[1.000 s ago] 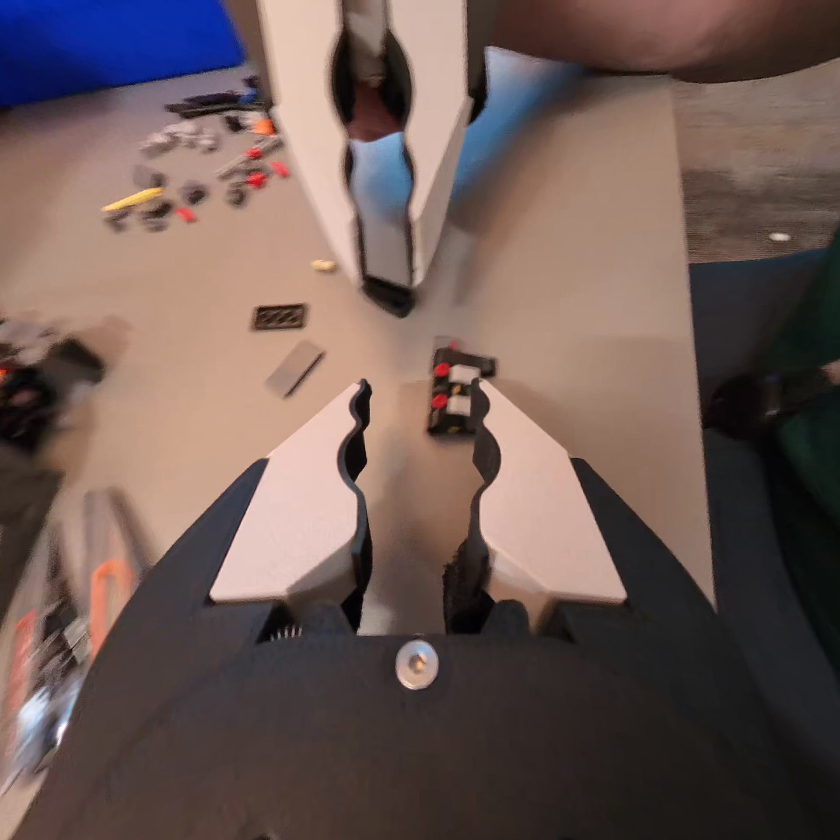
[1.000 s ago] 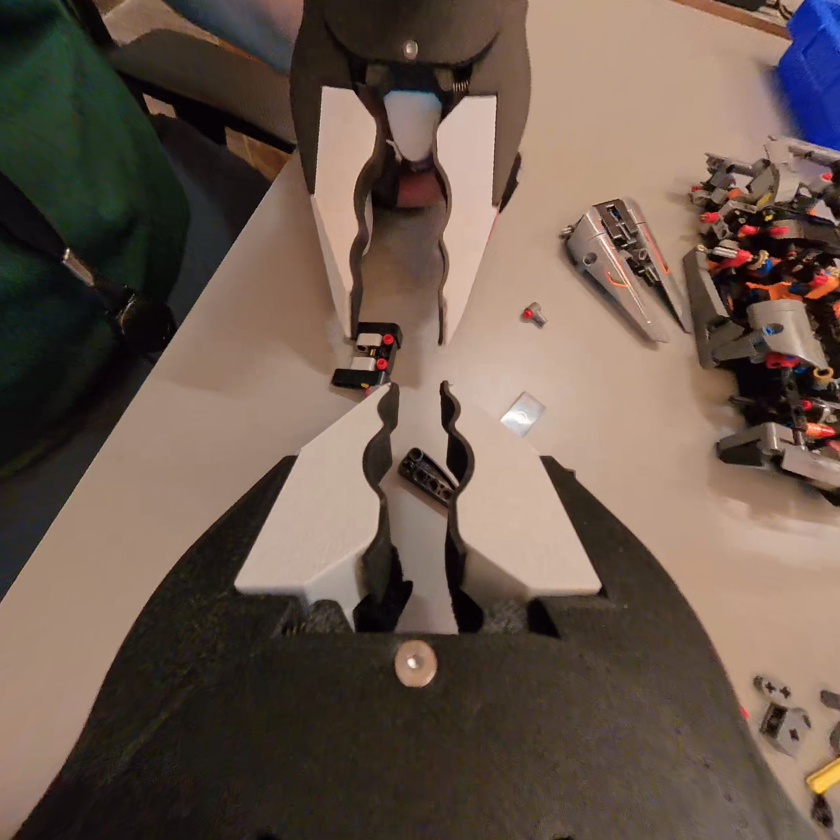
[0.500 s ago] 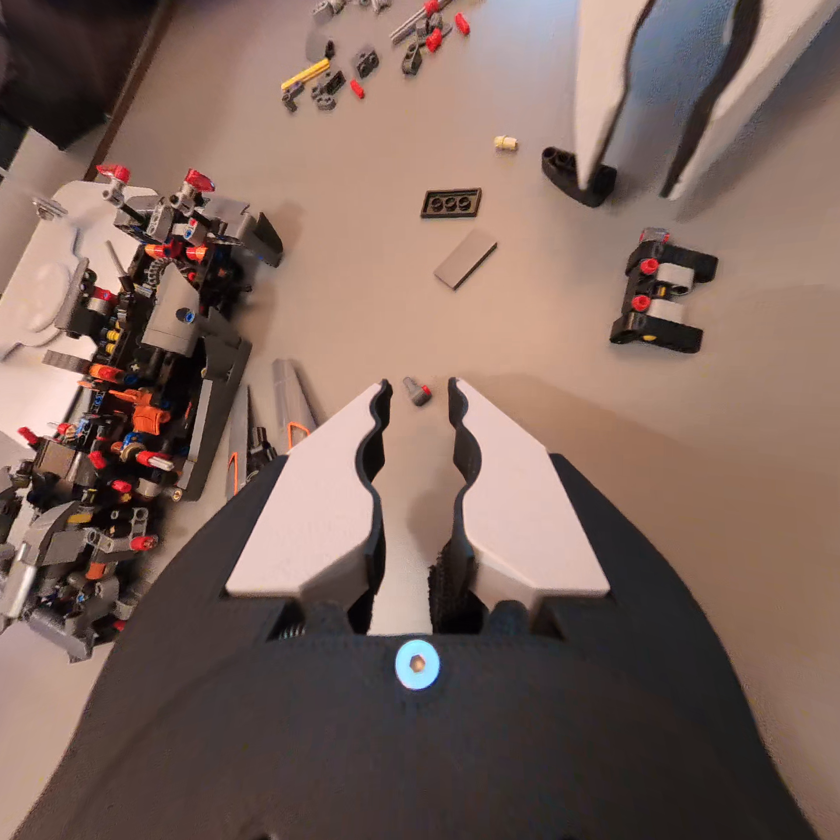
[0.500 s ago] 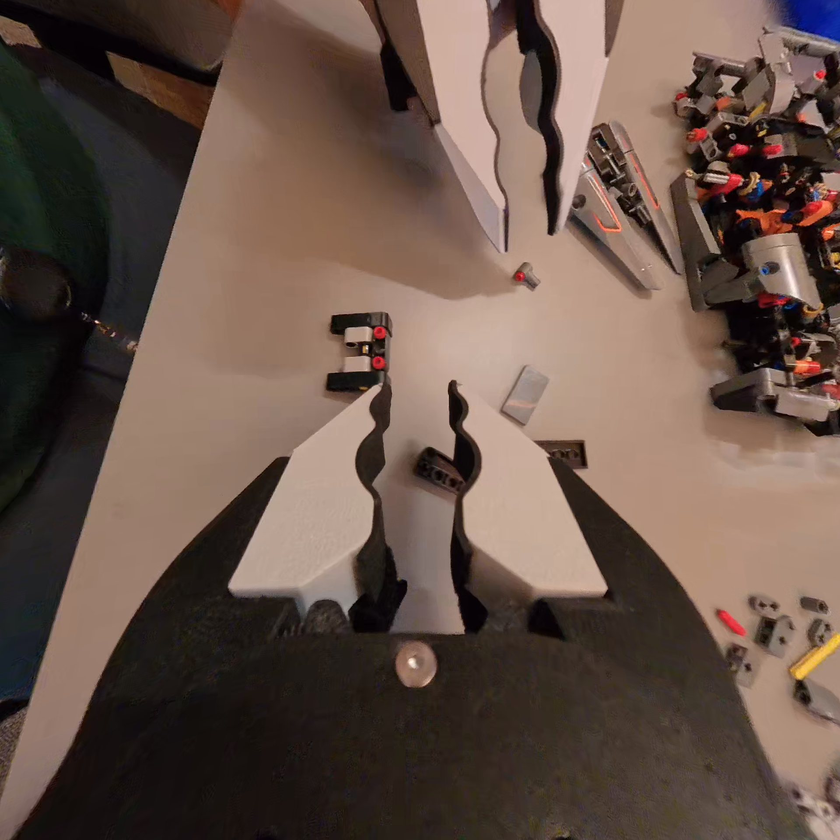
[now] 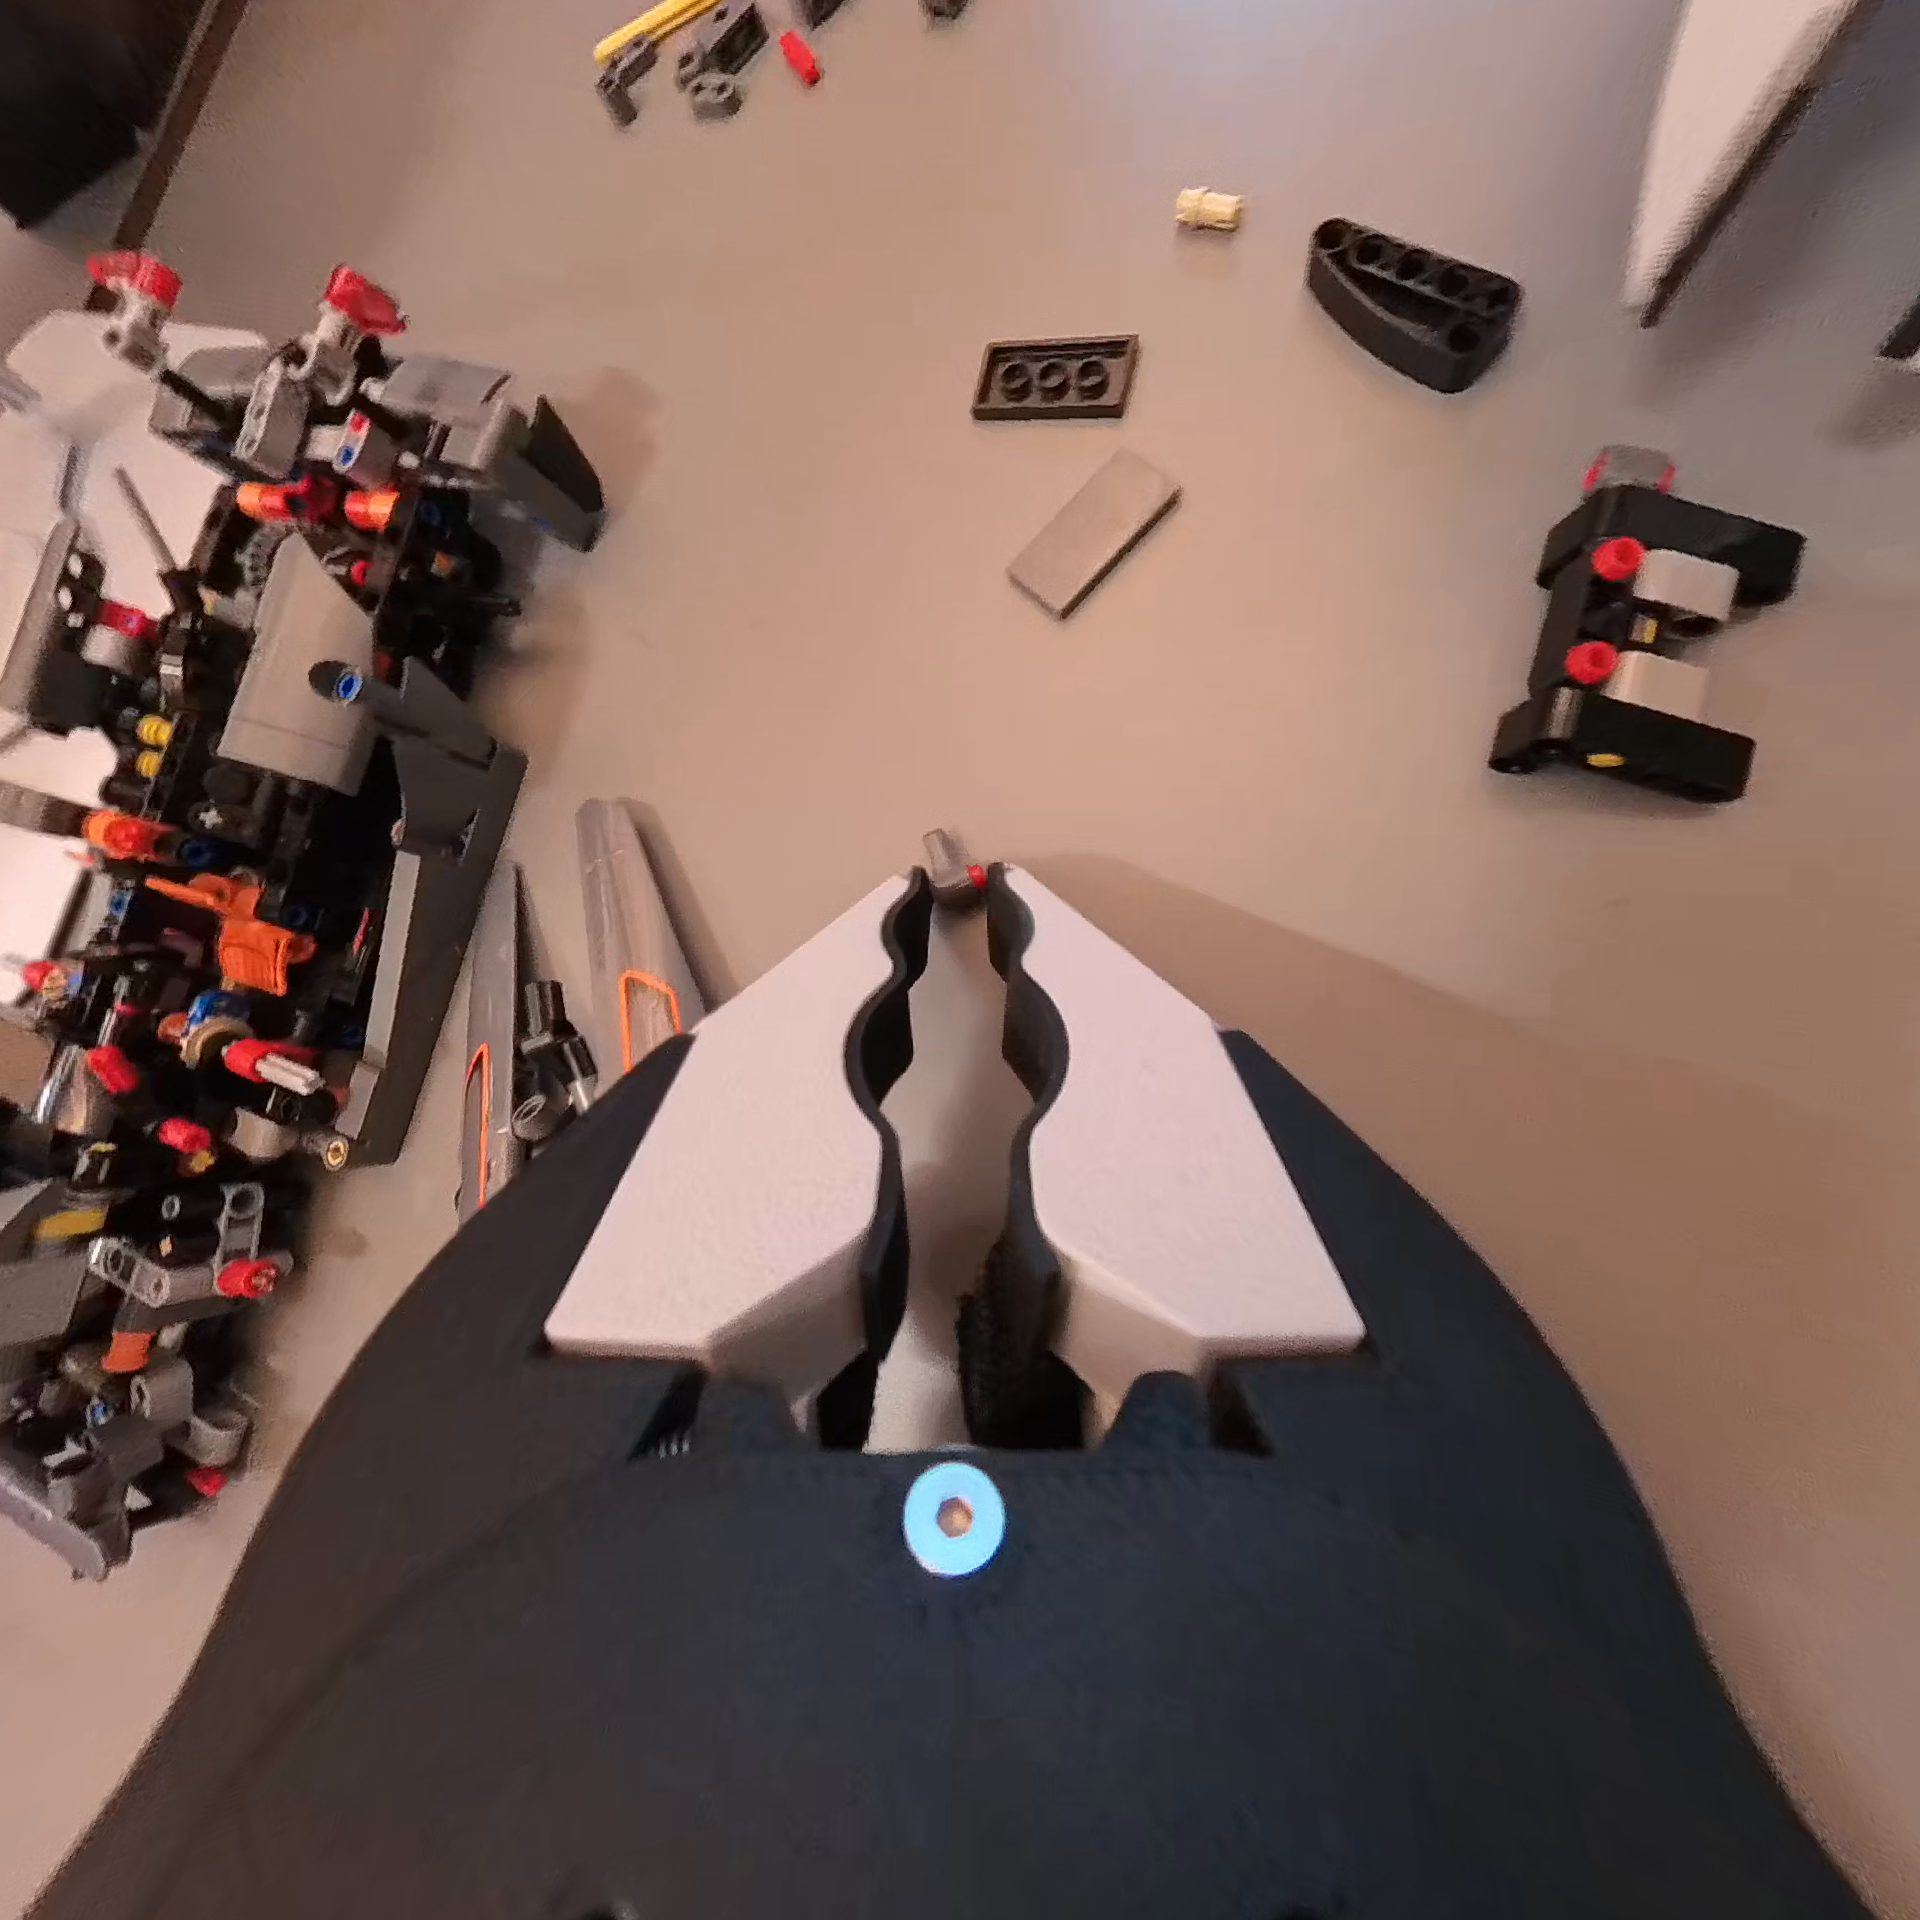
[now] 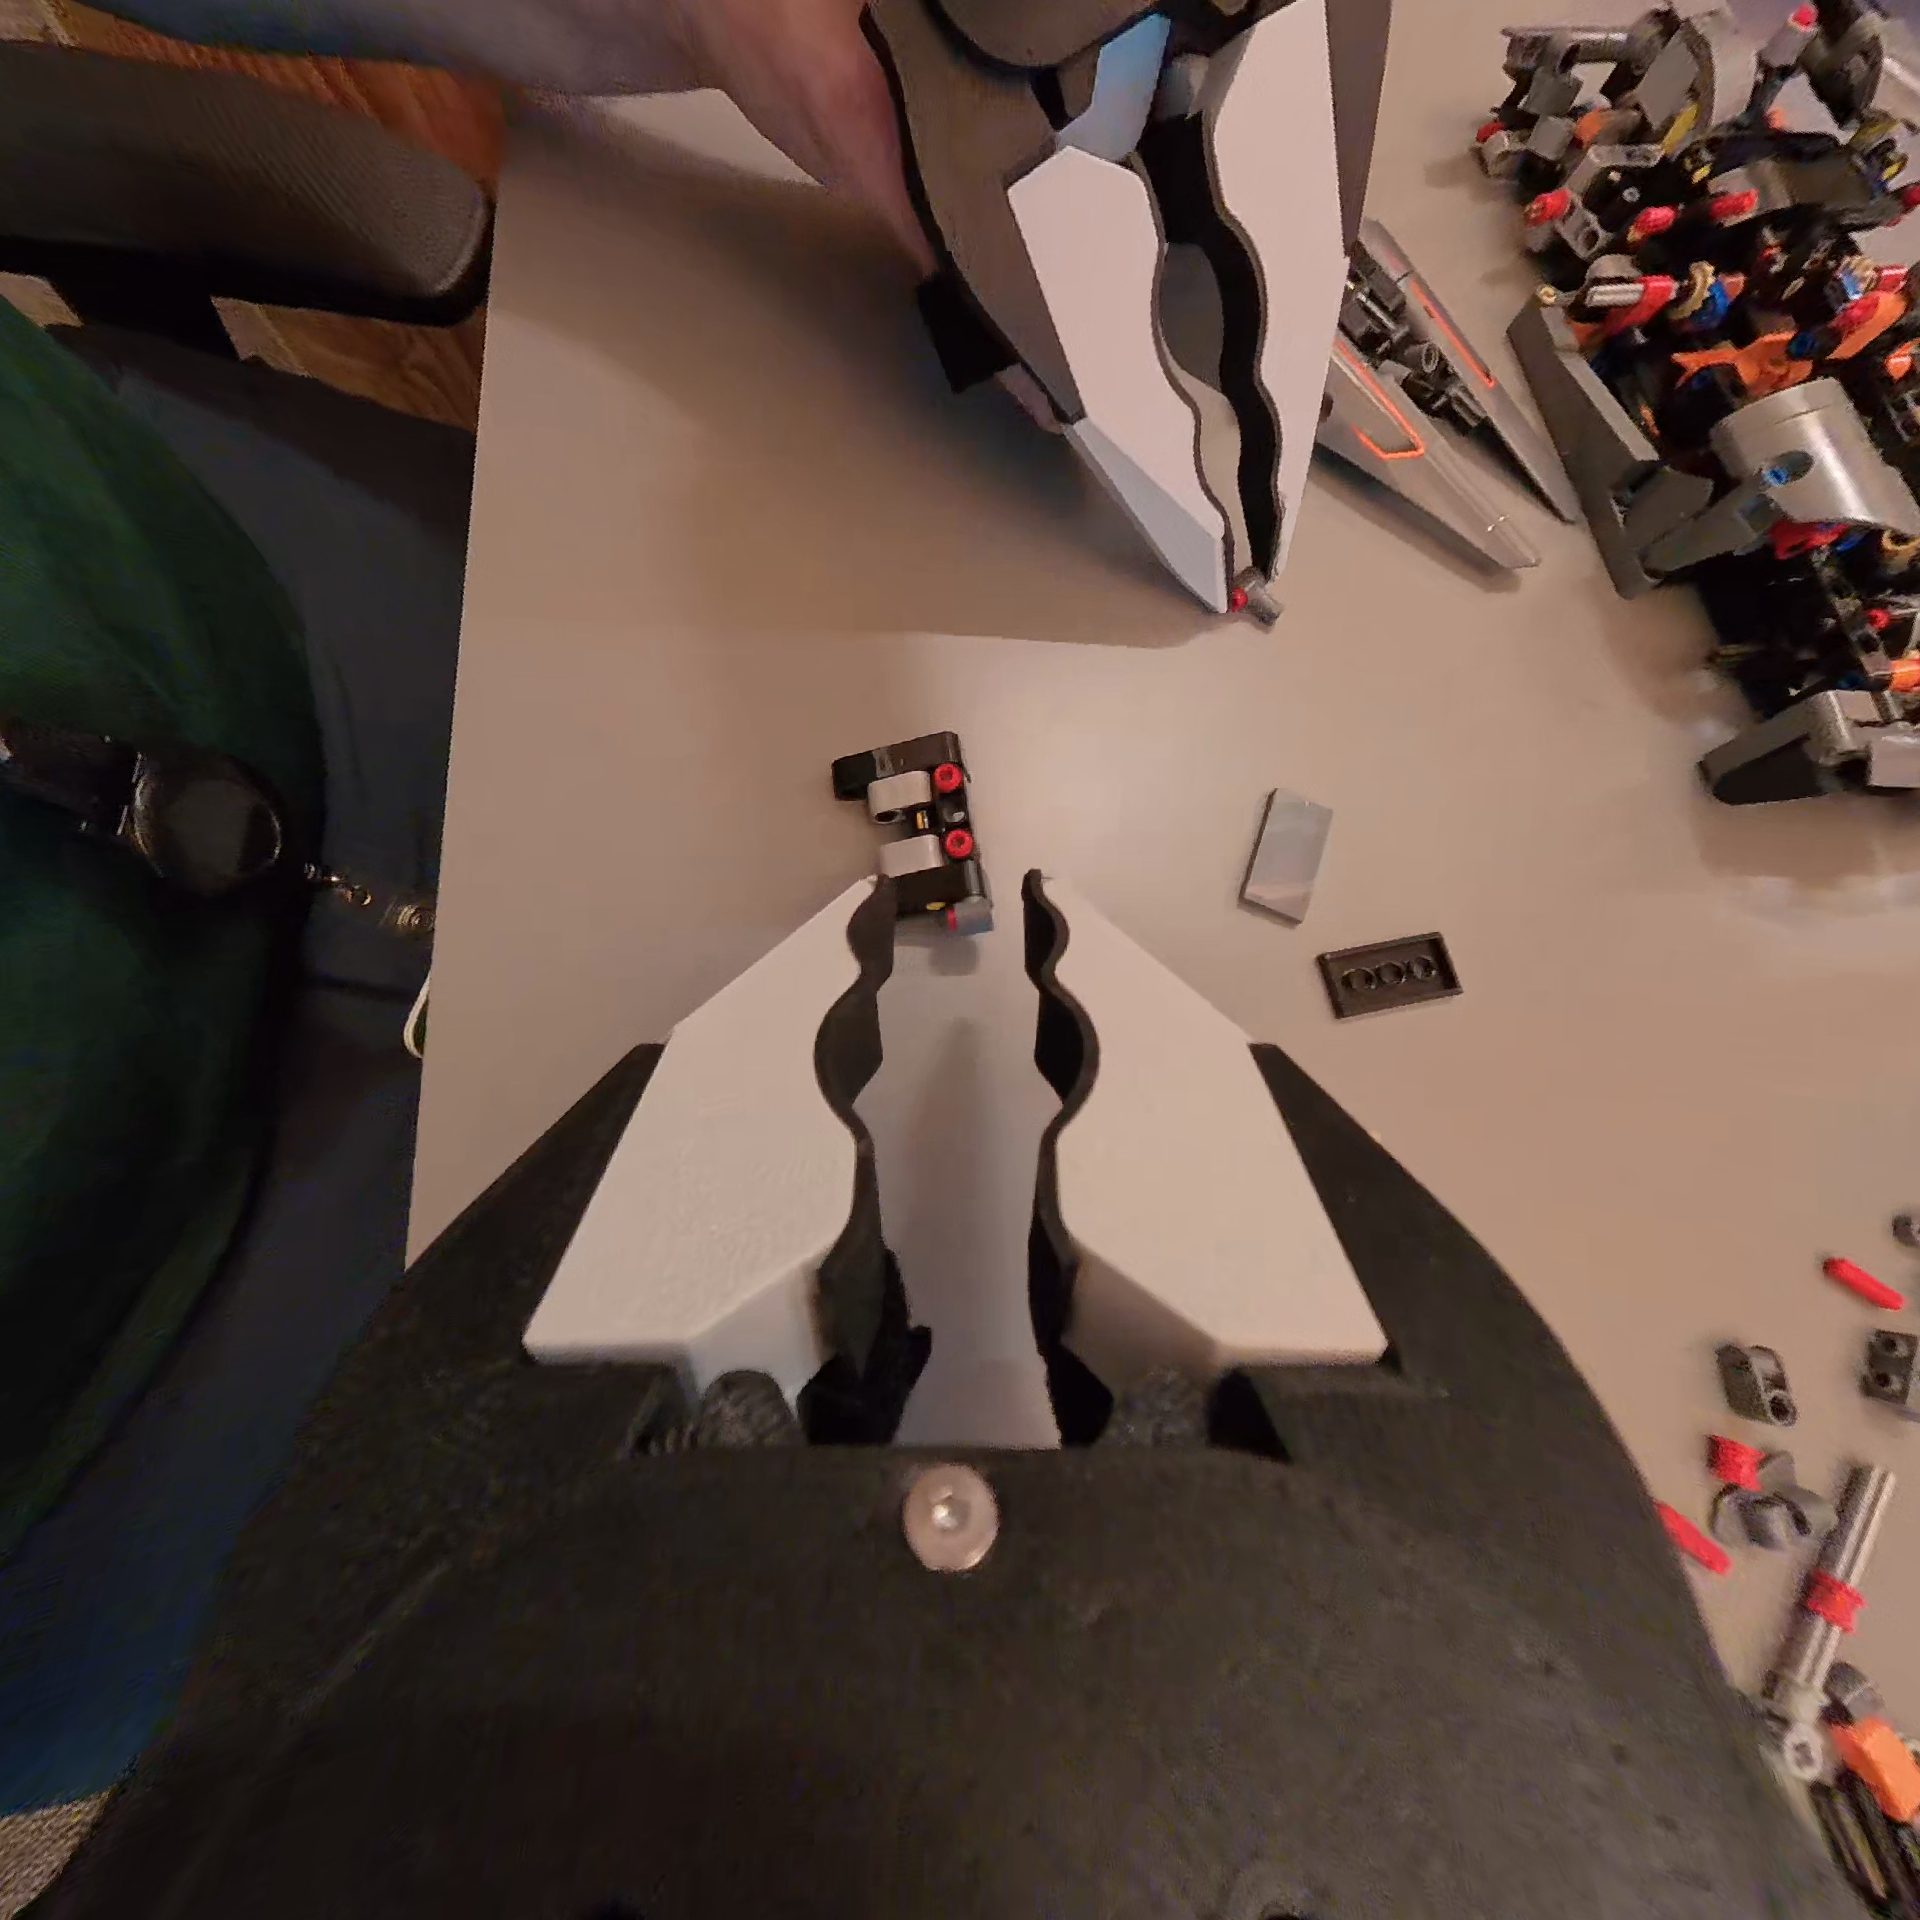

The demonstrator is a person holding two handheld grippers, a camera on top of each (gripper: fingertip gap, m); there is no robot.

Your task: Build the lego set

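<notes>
Because the small grey connector with a red pin (image 5: pixel 954 871) is light, hard and slick, the left claw (image 5: pixel 954 883), nearly together around it, should pinch its grey body. It lies mid-surface. The right claw (image 6: pixel 951 899) stands apart over the black-and-grey subassembly (image 6: pixel 920 831) near the surface's edge.

No legible writing (either view)
</notes>
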